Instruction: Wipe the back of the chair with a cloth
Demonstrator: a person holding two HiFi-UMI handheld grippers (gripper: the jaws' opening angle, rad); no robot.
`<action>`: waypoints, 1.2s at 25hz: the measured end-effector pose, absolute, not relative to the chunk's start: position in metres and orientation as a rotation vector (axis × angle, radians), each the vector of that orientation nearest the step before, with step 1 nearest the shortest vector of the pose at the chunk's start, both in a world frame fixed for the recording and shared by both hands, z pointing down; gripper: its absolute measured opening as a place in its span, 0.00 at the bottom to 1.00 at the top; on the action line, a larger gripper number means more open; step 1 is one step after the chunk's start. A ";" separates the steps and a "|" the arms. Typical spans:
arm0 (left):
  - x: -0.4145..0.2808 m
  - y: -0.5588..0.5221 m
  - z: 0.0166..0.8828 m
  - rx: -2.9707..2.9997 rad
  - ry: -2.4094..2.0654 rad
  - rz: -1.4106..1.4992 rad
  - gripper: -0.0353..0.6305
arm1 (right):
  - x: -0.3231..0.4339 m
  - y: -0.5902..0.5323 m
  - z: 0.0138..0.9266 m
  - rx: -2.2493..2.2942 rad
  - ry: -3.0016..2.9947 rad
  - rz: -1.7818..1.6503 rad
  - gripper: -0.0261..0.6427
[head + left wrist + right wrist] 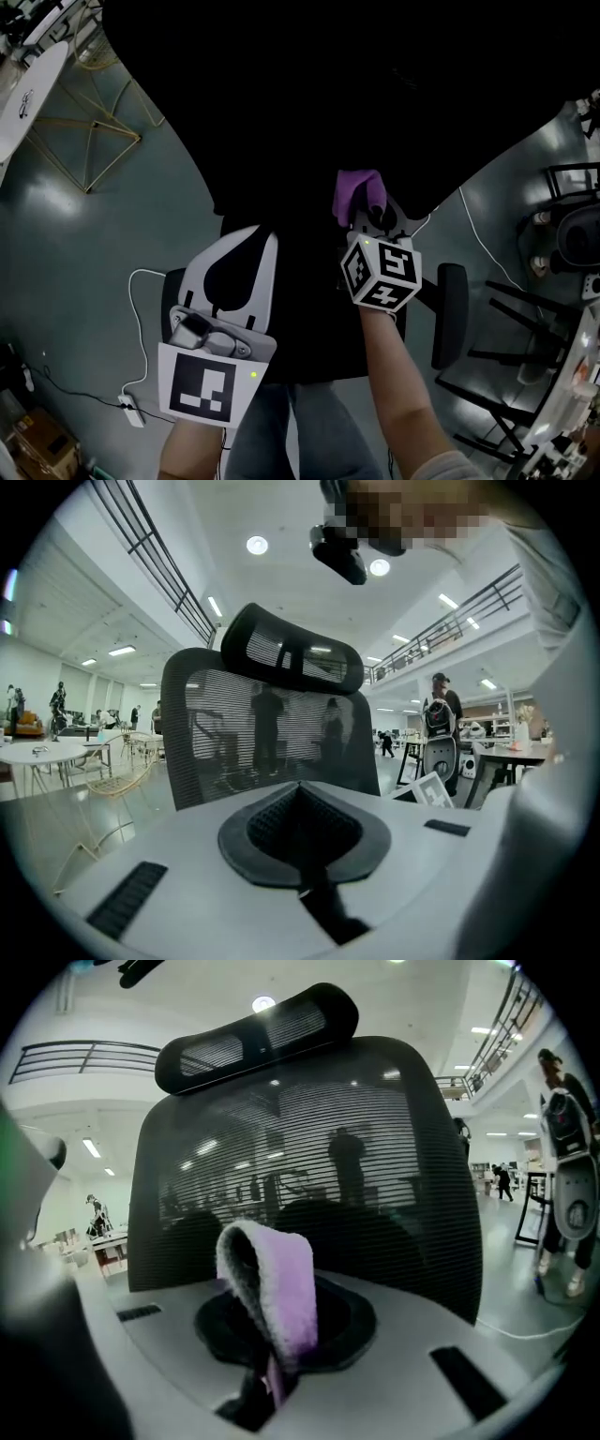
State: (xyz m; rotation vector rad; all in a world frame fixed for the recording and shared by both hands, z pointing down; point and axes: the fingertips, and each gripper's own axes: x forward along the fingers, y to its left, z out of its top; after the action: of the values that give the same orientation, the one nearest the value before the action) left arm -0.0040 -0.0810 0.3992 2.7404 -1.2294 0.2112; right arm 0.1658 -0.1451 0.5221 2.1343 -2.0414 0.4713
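1. Left gripper (263,233) is held low in front of the person's jeans (309,431); in the left gripper view (302,803) its jaws are pressed together with nothing between them
2. Right gripper (367,220) is just beside it and a little further forward, marker cube toward the person, on a bare forearm (401,384)
3. Its jaws (281,1335) are clamped on a purple cloth (356,194); in the right gripper view the cloth (277,1293) stands up from the jaws in a folded loop, fluffy and paler along the edge
4. The cloth is right in front of the chair (309,1147), low on the black mesh back; I cannot tell whether it touches the mesh
5. The chair faces away from the person, its back upright, with a curved headrest (258,1035) on top; the left gripper view shows the same chair (272,733) and headrest (291,653) a bit further off, nothing touching them
6. One black armrest (453,314) juts out to the right of the right gripper
7. On the grey floor to the left lie a white power strip (131,410) with its cable and, beyond it, a gold wire frame (89,141)
8. Far off in the hall: a round white table (42,754) at left, a standing person (441,705) at right, balcony rails and ceiling lights overhead
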 end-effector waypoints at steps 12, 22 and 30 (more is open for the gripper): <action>-0.049 -0.080 0.396 2.681 -1.334 0.188 0.07 | 0.109 -0.157 0.526 2.137 -2.088 0.582 0.11; -0.066 -0.082 0.384 2.674 -1.395 0.167 0.07 | 0.035 -0.166 0.531 1.963 -2.224 0.611 0.11; -0.087 -0.080 0.385 2.643 -1.453 0.171 0.07 | -0.031 -0.172 0.538 1.775 -2.311 0.601 0.11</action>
State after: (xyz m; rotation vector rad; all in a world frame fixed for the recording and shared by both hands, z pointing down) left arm -0.0874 -0.0798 0.3853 2.6426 -1.4535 0.1715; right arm -0.0311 -0.1717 0.5378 1.7747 -2.3107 0.6010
